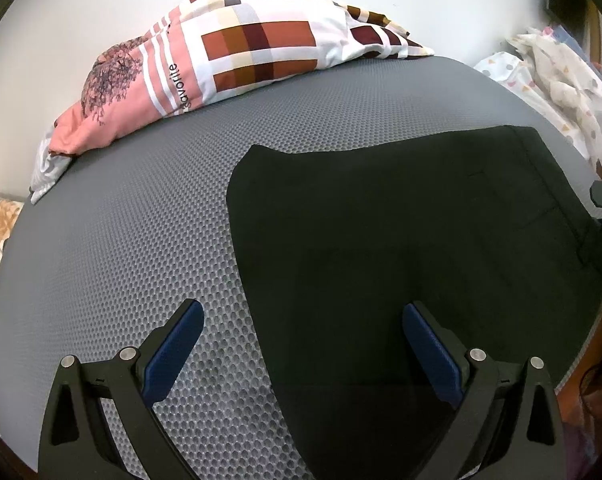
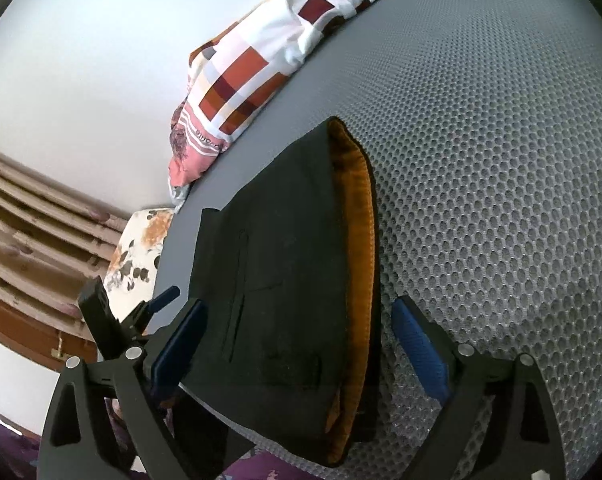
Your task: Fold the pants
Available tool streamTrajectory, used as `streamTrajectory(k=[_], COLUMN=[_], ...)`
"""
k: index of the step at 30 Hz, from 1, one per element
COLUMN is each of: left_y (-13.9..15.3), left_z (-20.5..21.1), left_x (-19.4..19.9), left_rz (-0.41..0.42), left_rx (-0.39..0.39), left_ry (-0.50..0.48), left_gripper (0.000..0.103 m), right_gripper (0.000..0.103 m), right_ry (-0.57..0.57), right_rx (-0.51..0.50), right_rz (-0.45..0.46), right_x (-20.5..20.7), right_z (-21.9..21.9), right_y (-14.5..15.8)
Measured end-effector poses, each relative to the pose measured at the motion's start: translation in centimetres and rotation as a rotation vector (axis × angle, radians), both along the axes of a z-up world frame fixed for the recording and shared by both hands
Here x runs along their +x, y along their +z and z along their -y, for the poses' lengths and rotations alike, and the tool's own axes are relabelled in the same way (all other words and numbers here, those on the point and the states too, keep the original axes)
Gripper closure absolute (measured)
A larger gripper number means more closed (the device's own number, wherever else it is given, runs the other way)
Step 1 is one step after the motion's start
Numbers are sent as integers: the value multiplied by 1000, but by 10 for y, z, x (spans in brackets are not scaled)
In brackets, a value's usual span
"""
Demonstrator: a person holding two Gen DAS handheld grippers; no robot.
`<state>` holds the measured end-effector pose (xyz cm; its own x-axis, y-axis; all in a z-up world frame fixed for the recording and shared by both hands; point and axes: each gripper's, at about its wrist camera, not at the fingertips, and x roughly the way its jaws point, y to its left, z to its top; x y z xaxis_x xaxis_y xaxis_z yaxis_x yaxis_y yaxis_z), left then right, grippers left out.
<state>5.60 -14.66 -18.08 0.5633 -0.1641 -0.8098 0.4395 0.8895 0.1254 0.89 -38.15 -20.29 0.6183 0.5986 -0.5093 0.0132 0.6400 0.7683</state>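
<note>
Lying folded on the grey honeycomb-mesh mattress (image 1: 141, 208), black fabric pants (image 1: 401, 240) with orange lining; left gripper (image 1: 303, 344) and right gripper (image 2: 299, 340) both spread wide, holding nothing. Risk: right pads snagging the waistband would undo the fold

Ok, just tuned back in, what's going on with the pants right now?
A person holding a gripper in each hand is folding dark pants on a grey mesh mattress. The pants lie folded flat, orange lining showing at the waistband. The right gripper is open, straddling the waistband end without its pads pressing on it. The left gripper is open too, over the pants' edge, holding nothing. A patterned pillow sits at the far side.
</note>
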Motion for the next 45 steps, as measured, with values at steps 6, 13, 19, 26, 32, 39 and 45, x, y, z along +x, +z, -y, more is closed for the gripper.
streamTrajectory(k=[6,13,19,26,32,39,45], left_y=[0,0,-2,-9,-9,-9,-9], left_z=[0,1,-7,-21,-24,-51,-62], left_x=[0,-1,5,14,20,34,44], left_rz=[1,4,-68,-255,-346,-454,-510], left_rx=[0,6,-69,-237,-333,-569,-657], left_ry=[0,-6,-18,-57,-102,-74,-107], left_gripper=[4,4,4,4,4,4,4], right_gripper=[12,1,1,2,2,8,11], right_ry=[7,37,75,129,144,165,264], right_rx=[4,-15,38,95,96,146,159], right_rz=[-5,-7,-49,-107,-136,-165,-153], right_x=[-2,-7,2,15,25,26,29], right_z=[2,-6,0,7,11,18,0], right_y=[-1,0,-1,-3,-1,-7,-6])
